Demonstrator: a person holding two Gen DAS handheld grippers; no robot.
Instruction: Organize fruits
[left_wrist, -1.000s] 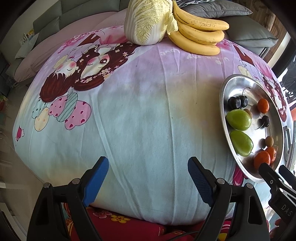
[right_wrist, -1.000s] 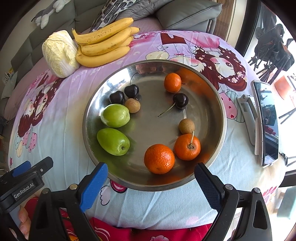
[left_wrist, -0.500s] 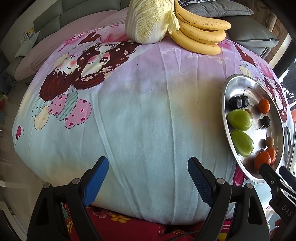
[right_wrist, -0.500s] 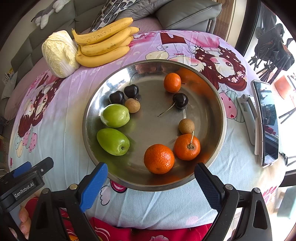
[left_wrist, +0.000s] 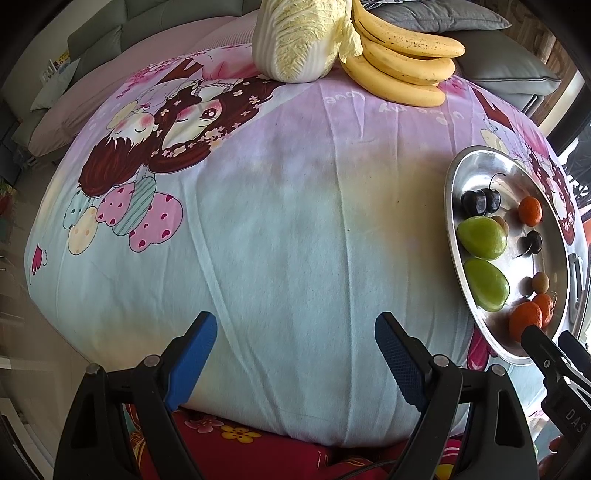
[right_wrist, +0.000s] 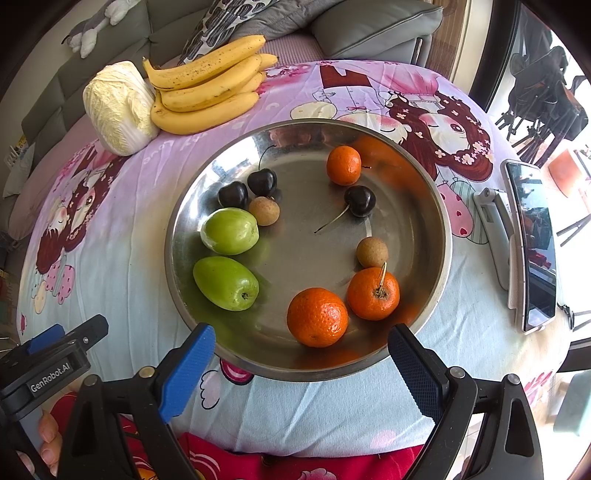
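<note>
1. Lying mixed inside the metal bowl (right_wrist: 441, 206): three oranges (right_wrist: 317, 316), two green fruits (right_wrist: 226, 282), three cherries (right_wrist: 359, 200), two small brown fruits (right_wrist: 372, 252).
2. Outside the bowl, behind it: bananas (right_wrist: 207, 98) beside a cabbage (right_wrist: 116, 107).
3. Fits sorting half done or finished; cannot tell which.
4. For any pick: straight down over one fruit, gentle close, no pushing of neighbours.
5. Right gripper (right_wrist: 301, 363) spread wide, empty, low at the bowl's near rim.
6. Left gripper (left_wrist: 295, 354) spread wide, empty, over bare cloth (left_wrist: 280, 236) left of the bowl.

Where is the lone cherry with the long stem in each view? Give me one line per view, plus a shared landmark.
Left wrist view: the lone cherry sits at the far right, mid-height, in the metal tray.
Right wrist view: the lone cherry lies just right of centre, in the tray's upper half.
Shared landmark: the bananas at the table's far edge.
</note>
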